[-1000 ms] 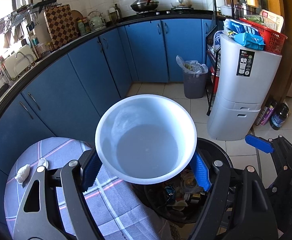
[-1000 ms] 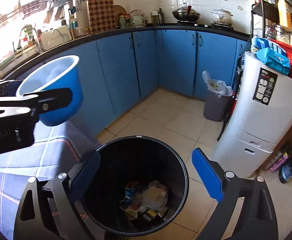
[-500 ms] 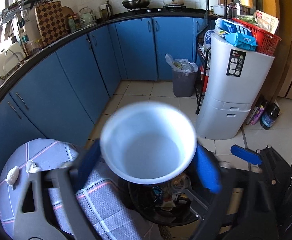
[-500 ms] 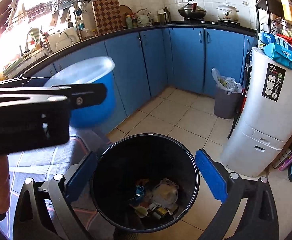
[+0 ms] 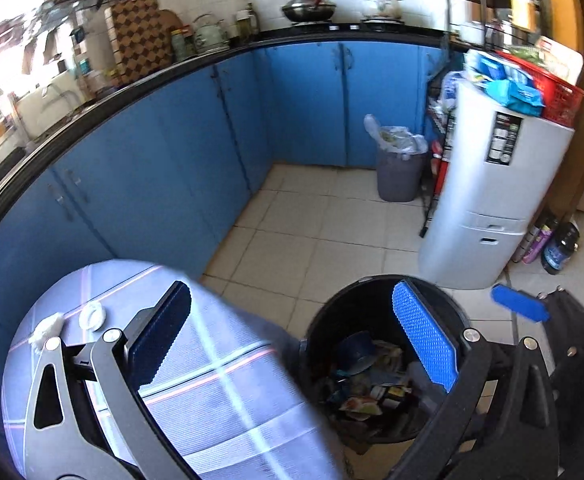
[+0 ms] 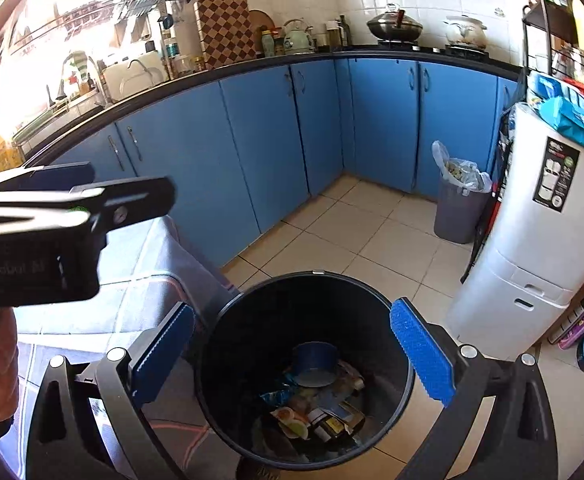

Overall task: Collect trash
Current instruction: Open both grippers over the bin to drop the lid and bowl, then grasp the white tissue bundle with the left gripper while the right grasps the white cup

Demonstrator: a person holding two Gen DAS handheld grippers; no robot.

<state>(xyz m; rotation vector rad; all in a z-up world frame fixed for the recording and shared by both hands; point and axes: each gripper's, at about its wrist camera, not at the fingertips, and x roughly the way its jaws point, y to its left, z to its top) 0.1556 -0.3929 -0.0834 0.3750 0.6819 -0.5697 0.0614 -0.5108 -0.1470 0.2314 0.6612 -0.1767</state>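
On the left, two scraps of trash, a white wad (image 5: 47,329) and a small white ring (image 5: 92,317), lie on the checked cloth of the bench (image 5: 220,392), not yet collected. My left gripper (image 5: 292,340) has just been opening; its fingers stand wide apart with nothing between them. The blue bowl (image 6: 315,364) lies in the black bin (image 6: 228,320) on the tiled floor, beside the bench. My right gripper (image 6: 292,354) hangs over the bin, fingers apart and empty. Blue cabinets curve behind.
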